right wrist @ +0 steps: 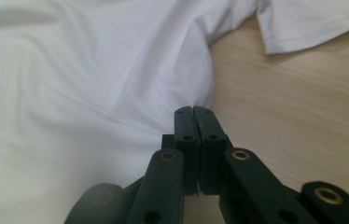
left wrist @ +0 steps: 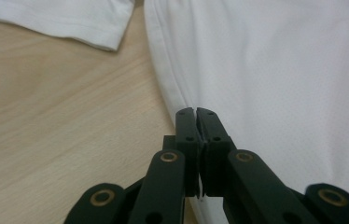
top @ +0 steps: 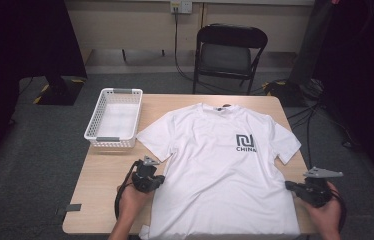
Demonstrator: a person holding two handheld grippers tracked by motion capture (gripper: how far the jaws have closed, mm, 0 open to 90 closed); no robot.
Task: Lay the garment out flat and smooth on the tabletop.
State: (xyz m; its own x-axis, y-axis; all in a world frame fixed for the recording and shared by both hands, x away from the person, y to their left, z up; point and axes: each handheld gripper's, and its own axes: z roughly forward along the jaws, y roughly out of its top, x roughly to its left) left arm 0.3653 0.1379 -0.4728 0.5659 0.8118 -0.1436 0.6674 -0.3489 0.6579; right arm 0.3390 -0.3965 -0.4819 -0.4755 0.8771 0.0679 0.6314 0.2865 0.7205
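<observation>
A white T-shirt (top: 220, 165) lies flat and face up in the middle of the wooden table (top: 105, 175), its collar towards twelve o'clock and its hem at the six o'clock edge; a dark logo (top: 245, 142) sits on the chest at about two o'clock from the shirt's middle; both short sleeves spread out, one towards ten o'clock and one towards two o'clock. The left gripper (top: 161, 181) sits at the shirt's nine o'clock side edge, below the sleeve; in the left gripper view its jaws are clenched together with their tips right at the side seam of the shirt (left wrist: 275, 93), and whether cloth is pinched between them I cannot tell. The right gripper (top: 289, 185) sits at the shirt's three o'clock side edge; in the right gripper view its jaws are also pressed together at the edge of the fabric (right wrist: 79, 93), and a pinch of cloth cannot be made out there either. A white plastic basket (top: 115, 118) stands on the table at ten o'clock, just beside the sleeve; a black folding chair (top: 227, 52) stands on the floor beyond the table at twelve o'clock.
</observation>
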